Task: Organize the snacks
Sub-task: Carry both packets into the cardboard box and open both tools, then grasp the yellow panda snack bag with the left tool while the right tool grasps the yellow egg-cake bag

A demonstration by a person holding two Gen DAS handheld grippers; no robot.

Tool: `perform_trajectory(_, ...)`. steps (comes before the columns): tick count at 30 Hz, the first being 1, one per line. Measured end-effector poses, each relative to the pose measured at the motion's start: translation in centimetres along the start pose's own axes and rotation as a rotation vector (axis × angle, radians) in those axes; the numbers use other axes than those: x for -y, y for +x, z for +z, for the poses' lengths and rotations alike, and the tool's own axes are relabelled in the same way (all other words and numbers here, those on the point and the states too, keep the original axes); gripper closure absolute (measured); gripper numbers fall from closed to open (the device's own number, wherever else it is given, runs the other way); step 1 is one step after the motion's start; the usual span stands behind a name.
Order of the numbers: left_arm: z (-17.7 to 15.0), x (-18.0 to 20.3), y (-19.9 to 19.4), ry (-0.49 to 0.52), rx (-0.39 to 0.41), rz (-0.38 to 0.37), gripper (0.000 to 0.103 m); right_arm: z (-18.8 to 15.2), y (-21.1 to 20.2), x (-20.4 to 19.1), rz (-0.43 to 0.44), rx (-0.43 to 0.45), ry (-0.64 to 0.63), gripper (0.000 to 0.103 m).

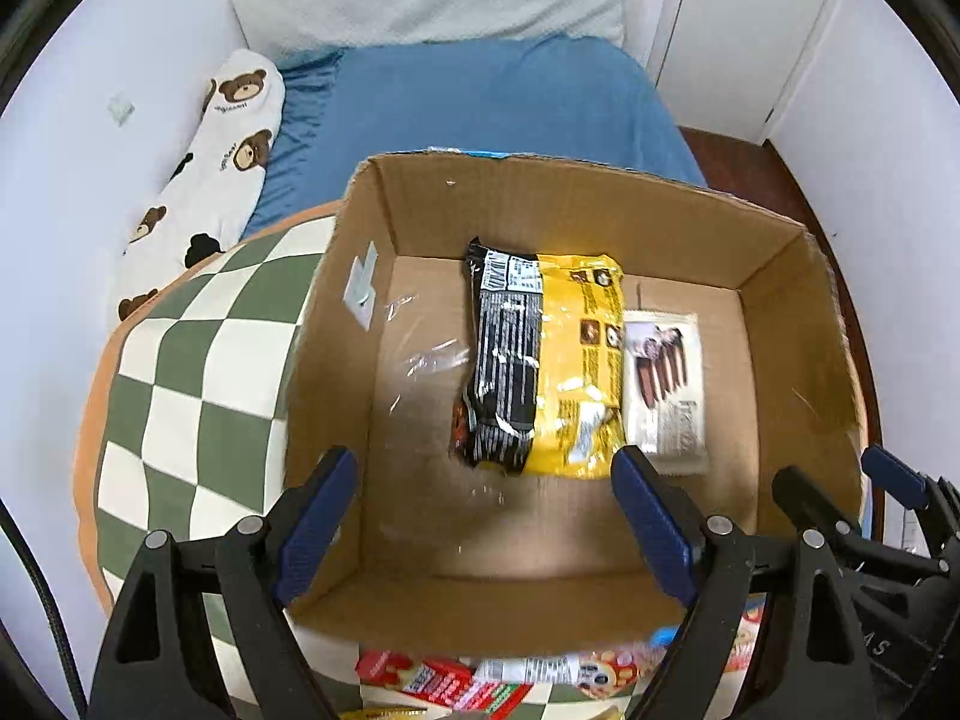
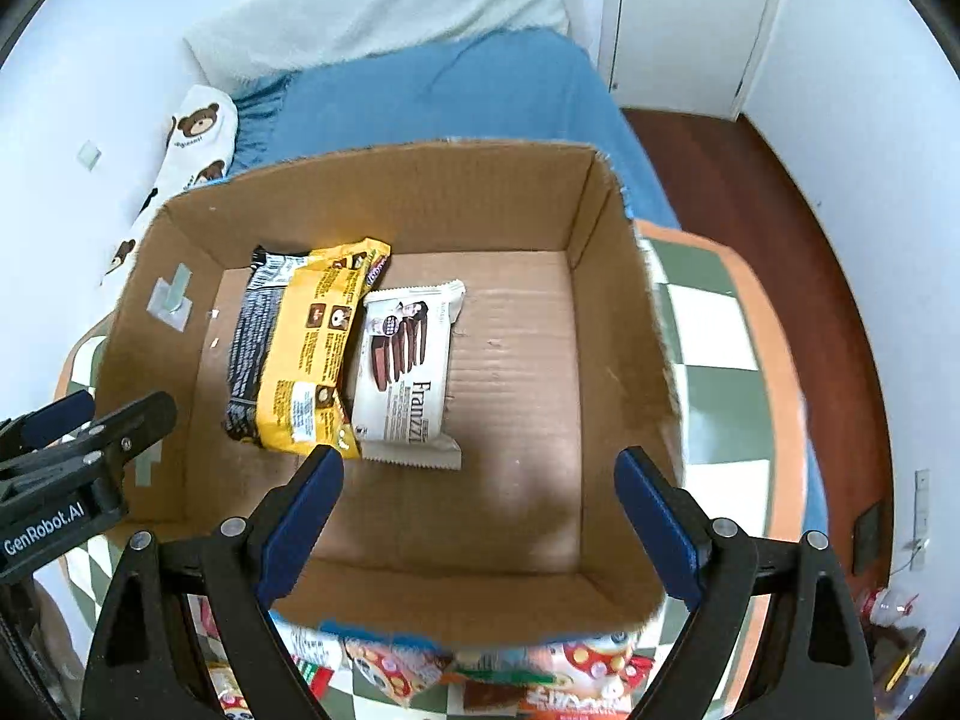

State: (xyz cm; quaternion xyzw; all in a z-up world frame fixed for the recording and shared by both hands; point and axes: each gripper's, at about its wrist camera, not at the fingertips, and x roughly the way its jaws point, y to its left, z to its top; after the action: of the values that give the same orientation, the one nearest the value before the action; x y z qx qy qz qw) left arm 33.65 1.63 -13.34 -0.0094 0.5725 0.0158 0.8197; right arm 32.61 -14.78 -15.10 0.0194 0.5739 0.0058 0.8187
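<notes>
Loose snack packets [image 2: 420, 666] heaped on checkered green-and-white cushion [image 2: 714, 354], below near wall of brown cardboard box [image 2: 384, 198], beneath both grippers. Right gripper [image 2: 474, 528] and left gripper [image 1: 486, 534] spread wide, empty, roughly equally near.

Bright even light, fisheye-bent edges, slight motion blur.

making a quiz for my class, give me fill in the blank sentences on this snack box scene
The cardboard box holds ____ snack packs. The pack between the black pack and the white wafer pack is ____ in colour. Both the left tongs and the right tongs are ____. The box sits on a green and white ____ cushion.

Missing words: three; yellow; empty; checked
</notes>
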Motion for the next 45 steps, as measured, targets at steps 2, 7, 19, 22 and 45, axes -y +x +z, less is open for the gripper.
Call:
perform_trajectory(2,-0.1,-0.4,-0.9,0.001,0.018,-0.005,0.016,-0.6,-1.3,0.0,-0.002,0.023,0.0,0.009)
perform_trajectory(7,-1.5,-0.5,-3.4,0.006,0.069,-0.011,0.016,-2.3,-4.9,-0.2,0.0,0.096,0.006,0.009)
perform_trajectory(19,-6.8,-4.3,-6.4,-0.084,0.067,-0.041,0.016,-7.9,-8.4,-0.9,0.081,0.089,0.053,0.009)
perform_trajectory(22,-9.2,-6.7,-4.6,-0.147,-0.006,-0.029,0.016,-10.1,-6.3,-0.7,0.101,0.011,0.088,0.009)
perform_trajectory(45,-21.6,-7.2,8.5,-0.05,-0.374,0.1,0.016,-29.7,8.5,-5.7,-0.028,-0.552,-0.282,0.02)
